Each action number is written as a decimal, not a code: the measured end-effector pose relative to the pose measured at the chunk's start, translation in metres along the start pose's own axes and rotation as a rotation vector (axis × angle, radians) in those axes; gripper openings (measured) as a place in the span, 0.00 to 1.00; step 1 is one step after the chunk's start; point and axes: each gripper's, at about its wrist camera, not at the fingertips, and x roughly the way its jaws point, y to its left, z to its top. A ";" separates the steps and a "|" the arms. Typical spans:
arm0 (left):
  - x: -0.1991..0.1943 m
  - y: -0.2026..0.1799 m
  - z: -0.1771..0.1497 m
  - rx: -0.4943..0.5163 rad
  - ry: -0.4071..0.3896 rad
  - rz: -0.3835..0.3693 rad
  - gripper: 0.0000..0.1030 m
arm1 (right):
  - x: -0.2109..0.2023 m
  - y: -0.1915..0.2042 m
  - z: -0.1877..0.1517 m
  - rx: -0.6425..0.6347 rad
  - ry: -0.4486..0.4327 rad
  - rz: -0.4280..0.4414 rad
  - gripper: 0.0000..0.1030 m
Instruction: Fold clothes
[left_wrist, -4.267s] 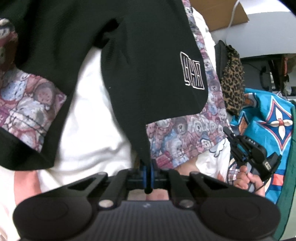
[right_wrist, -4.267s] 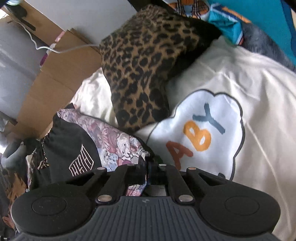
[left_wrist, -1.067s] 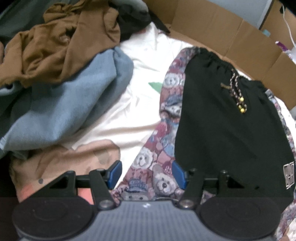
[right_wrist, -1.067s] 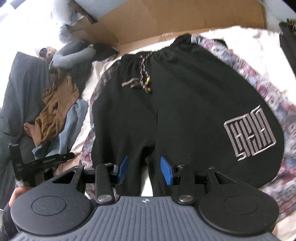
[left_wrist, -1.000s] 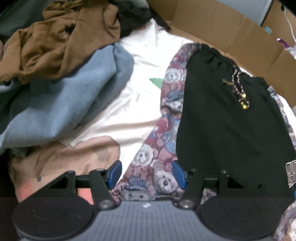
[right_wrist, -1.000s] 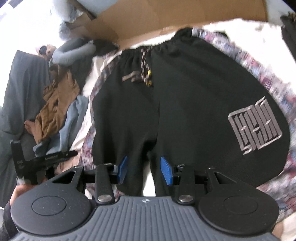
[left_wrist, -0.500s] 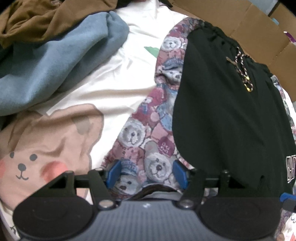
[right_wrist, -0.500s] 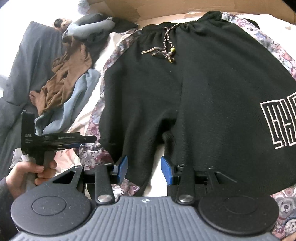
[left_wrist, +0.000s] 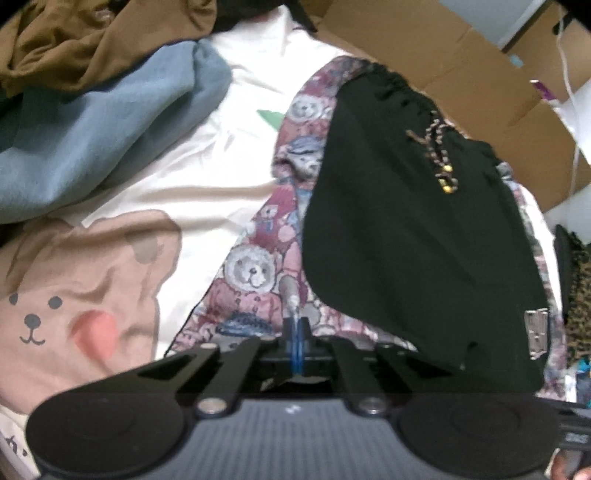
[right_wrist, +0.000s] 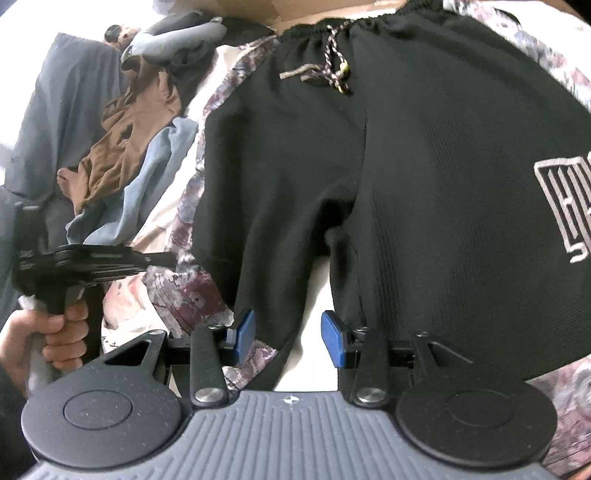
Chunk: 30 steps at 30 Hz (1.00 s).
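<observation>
- A brown garment and a blue-grey sweater lie heaped at the far left on a cream bedsheet printed with a bear face.
- The left gripper has just closed; its jaws are together, pinching the teddy-bear-print side panel at the hem of the black shorts.
- The shorts lie flat on the sheet, waistband and beaded drawstring farthest away.
- The right gripper has its jaws apart, straddling the inner leg hem.
- A white outlined logo sits on the right leg; its lettering is unreadable.
</observation>
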 end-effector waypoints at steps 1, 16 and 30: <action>-0.001 -0.002 -0.001 0.005 0.000 -0.011 0.01 | 0.003 0.000 -0.001 0.007 0.004 0.006 0.45; -0.018 0.008 0.001 0.055 -0.033 0.068 0.37 | 0.035 0.000 -0.016 0.058 0.069 0.034 0.45; 0.024 0.045 0.011 -0.027 0.112 0.211 0.35 | 0.046 -0.011 -0.023 0.174 0.110 0.101 0.45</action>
